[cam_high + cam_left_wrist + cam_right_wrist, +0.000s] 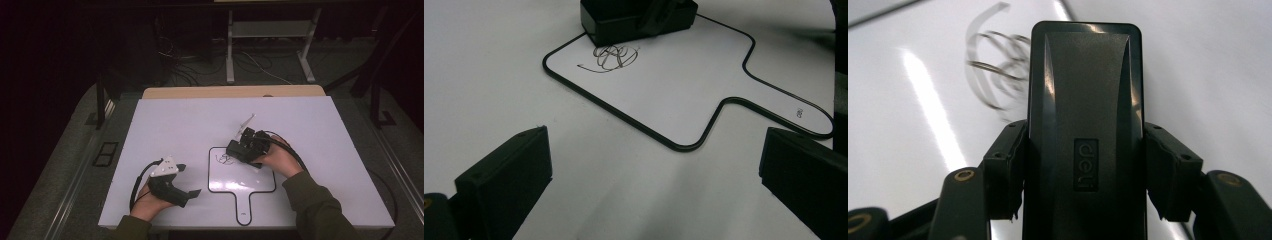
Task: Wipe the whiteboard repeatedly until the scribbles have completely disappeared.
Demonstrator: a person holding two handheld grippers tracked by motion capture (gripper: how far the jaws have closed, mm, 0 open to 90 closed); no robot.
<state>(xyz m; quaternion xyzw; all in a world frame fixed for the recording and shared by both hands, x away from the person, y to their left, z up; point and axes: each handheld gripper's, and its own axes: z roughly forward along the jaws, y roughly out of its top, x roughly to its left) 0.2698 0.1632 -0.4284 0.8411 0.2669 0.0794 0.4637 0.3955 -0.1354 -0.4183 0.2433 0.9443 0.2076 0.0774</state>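
Black plastic eraser block (1085, 135) is gripped by the right tool (243, 148) at the dark scribble (613, 56) on the paddle-shaped white board (704, 85), which is judged still unwiped, while the left tool (181, 181) is held open on the tabletop (175, 120).

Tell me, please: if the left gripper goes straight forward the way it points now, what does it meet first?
Probably the small whiteboard: the left gripper, jaws open, points at its near edge over the bare table. Beyond lie the scribble and eraser; depth is uncertain.
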